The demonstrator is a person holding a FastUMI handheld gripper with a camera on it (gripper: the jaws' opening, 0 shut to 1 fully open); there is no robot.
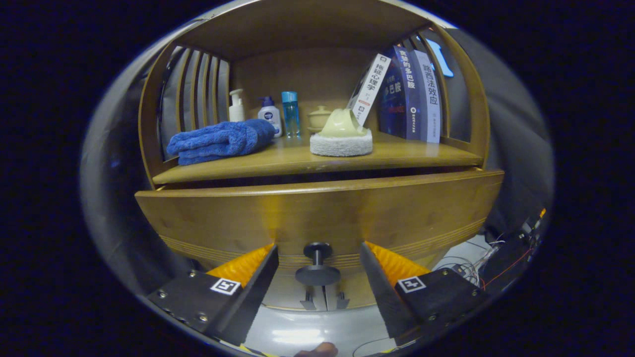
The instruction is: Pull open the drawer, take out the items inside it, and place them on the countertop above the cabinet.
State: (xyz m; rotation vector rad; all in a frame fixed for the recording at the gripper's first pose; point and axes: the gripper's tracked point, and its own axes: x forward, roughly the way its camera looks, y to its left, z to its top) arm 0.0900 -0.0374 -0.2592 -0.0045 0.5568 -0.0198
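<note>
Gripper view showed you a wooden cabinet (317, 148) with its drawer (317, 213) right in front. Your jaws (317, 275) were wide apart, one finger on each side of the dark round knob (318, 267) on the drawer front. Neither finger was touching the knob; there was a gap on both sides.

The drawer front stood out a little nearer to you than the shelf edge above it, with a dark gap along its top. You could not see down inside, so you could not tell if anything lay in there. That fit two stories: you were about to grab the knob and pull, or you had just let go of it. On the surface above the drawer lay a folded blue towel (221, 141) on the left, and a pale yellow cup-like thing (342, 126) sitting on a white round pad (341, 144) in the middle. Whether those came out of the drawer, you could not tell.

If you meant to pull, the jaws had to close evenly on the thin neck of the knob and then come straight back toward you, not up or sideways.

The drawer looked like smooth, honey-brown wood with thin grooved lines near the bottom. Its knob was small and dark, like a little mushroom. Farther back stood some bottles (270, 115), a small lidded pot (319, 118), and books (409, 96) leaning on the right.
</note>
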